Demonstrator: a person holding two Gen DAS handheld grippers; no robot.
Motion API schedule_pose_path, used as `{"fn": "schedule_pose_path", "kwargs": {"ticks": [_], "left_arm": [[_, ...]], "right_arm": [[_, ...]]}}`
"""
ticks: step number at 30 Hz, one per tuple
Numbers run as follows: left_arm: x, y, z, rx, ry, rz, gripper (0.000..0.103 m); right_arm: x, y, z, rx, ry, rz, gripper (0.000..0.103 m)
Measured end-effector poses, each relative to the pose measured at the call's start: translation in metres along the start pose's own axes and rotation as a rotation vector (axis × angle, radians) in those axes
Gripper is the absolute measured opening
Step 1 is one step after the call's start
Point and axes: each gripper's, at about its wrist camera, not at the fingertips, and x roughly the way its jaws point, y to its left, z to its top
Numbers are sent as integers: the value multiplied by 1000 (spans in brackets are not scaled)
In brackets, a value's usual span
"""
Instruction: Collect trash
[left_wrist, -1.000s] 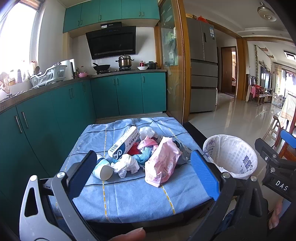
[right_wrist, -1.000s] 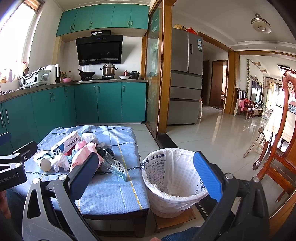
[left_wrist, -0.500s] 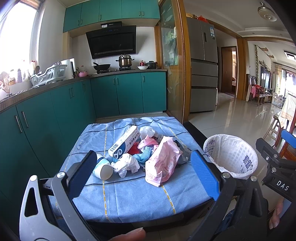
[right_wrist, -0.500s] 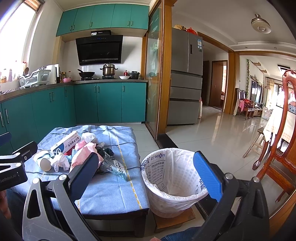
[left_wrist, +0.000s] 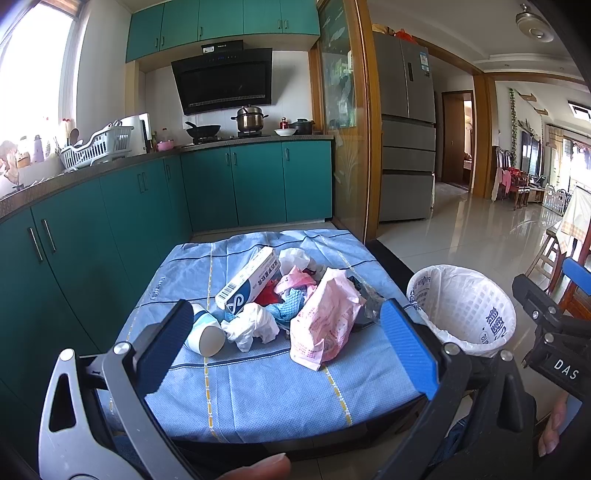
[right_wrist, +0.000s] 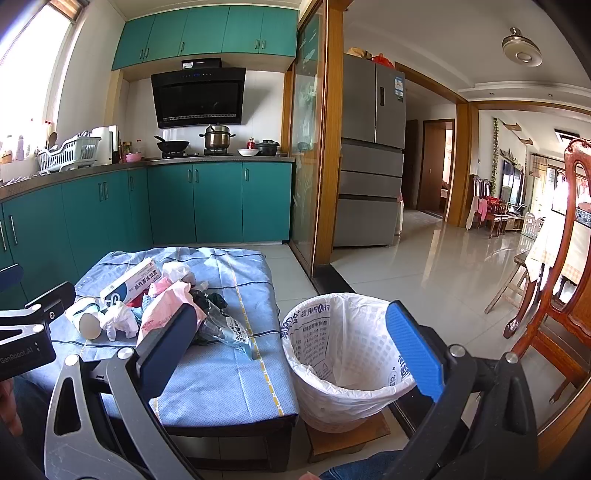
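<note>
2 grippers, left gripper (left_wrist: 284, 339) and right gripper (right_wrist: 291, 347), both spread wide, holding nothing. Trash pile (left_wrist: 284, 306) heaped ahead between left jaws, within reach; lined bin (right_wrist: 351, 354) between right jaws, probably parked beside low table (left_wrist: 258, 391) for short drops. Readable: "DAS", "GenRobot.AI", mirrored "PHARMPLUS".

Bright daylight blows out the window (left_wrist: 29, 74) at left, glares off the floor (right_wrist: 443, 273), and fisheye edges bend darkly.

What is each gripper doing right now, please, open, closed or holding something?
Left gripper: jaws wide open, holding nothing, short of the trash pile.
Right gripper: jaws wide open, holding nothing, pointed toward the bin.
</note>
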Motion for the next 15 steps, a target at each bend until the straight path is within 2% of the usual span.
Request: {"fn": "schedule_pose_path", "kwargs": {"ticks": [10, 13, 15], "left_arm": [[17, 7, 0, -9, 26, 8, 100], [29, 41, 12, -110, -5, 55, 100], [41, 62, 20, -162, 2, 79, 100]], "right_arm": [[6, -3, -6, 5, 18, 25, 100], [24, -2, -4, -13, 77, 26, 100], [43, 1, -5, -40, 115, 48, 100]]}}
